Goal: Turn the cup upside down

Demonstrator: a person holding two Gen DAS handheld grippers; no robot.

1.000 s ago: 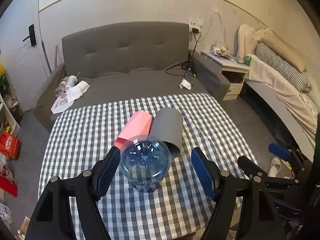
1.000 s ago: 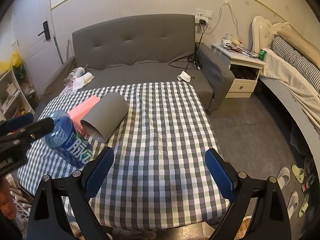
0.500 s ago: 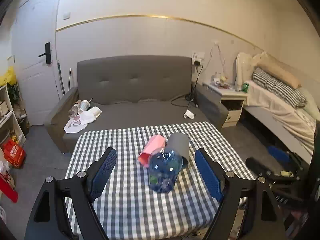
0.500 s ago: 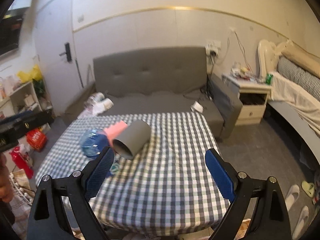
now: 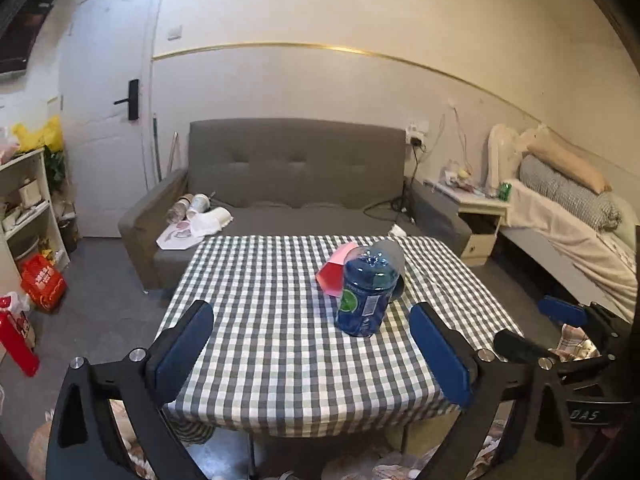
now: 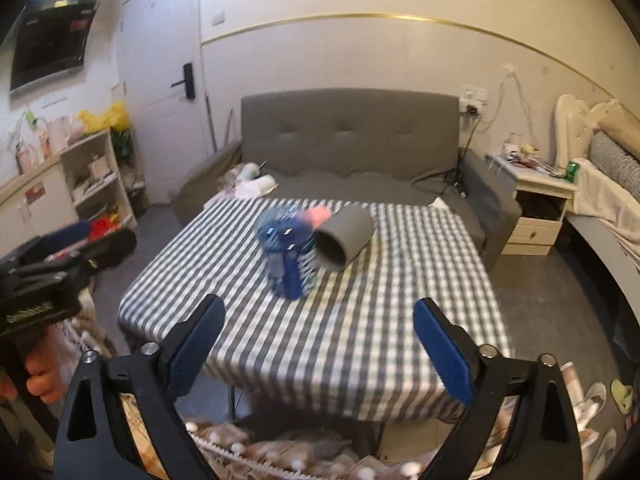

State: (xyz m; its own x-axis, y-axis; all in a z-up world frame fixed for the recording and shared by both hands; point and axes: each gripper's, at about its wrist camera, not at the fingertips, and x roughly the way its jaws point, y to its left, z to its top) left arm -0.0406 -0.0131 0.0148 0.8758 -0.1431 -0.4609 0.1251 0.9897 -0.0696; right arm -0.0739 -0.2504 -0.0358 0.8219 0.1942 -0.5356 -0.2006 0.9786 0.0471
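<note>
On the checkered bench [image 5: 280, 360], toward its far right part, the blue cup [image 5: 366, 290] stands with its closed, dimpled end up and what looks like its mouth down on the cloth, so I judge the flip done. It is translucent blue with a printed label and looks light. The main risk from here is a topple: it appears to lean slightly in the left wrist view, and a knock to the bench or a tug on the cloth could send it over. A grey cylinder [image 6: 346, 236] on its side sits just behind the cup, perhaps touching, and could roll into it; a pink box [image 5: 336, 274] lies beside that. The left claw [image 5: 312, 350] and the right claw [image 6: 320, 346] both hang wide apart, empty, well back from the cup.
</note>
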